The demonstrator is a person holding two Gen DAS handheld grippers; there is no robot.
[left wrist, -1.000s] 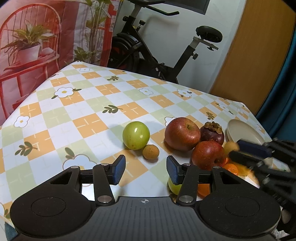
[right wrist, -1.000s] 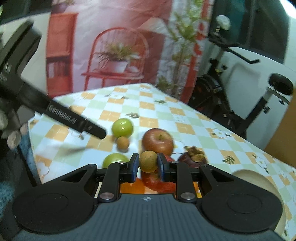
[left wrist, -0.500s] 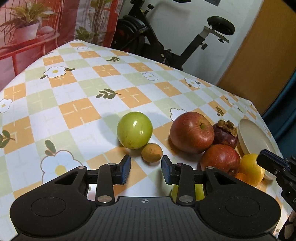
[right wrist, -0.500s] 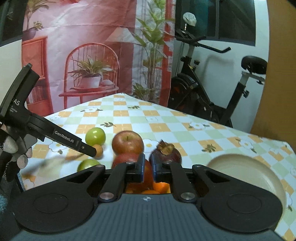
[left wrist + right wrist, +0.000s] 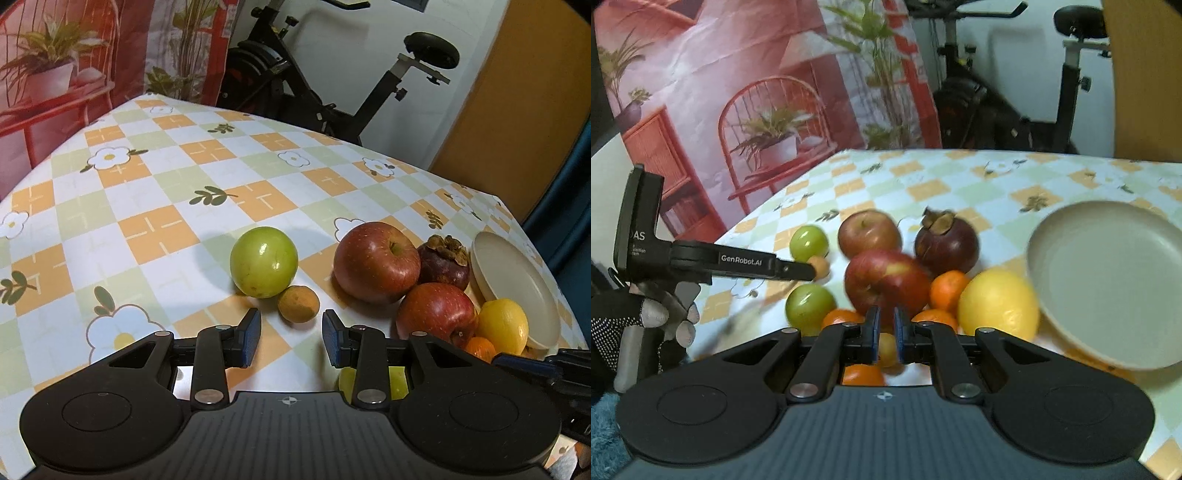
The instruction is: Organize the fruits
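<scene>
1. A home room: beyond the tool stands an exercise bike (image 5: 332, 74) against a white wall.
2. A printed garden-scene wall hanging (image 5: 757, 92) hangs beyond, to the left.
3. A flower-patterned checked cloth (image 5: 166, 192) covers the worktop.

A table covered by a checked orange, green and white cloth (image 5: 155, 229) carries the fruit. Taking the larger red apple (image 5: 376, 260) as landmark: a green fruit (image 5: 263, 261) lies well to its left, with a small brown fruit (image 5: 298, 304) touching that one; a mangosteen (image 5: 445, 263) sits against its right; a second red apple (image 5: 436, 313) touches its near side; beyond lie a lemon (image 5: 503, 325) and a cream plate (image 5: 517, 291).
</scene>
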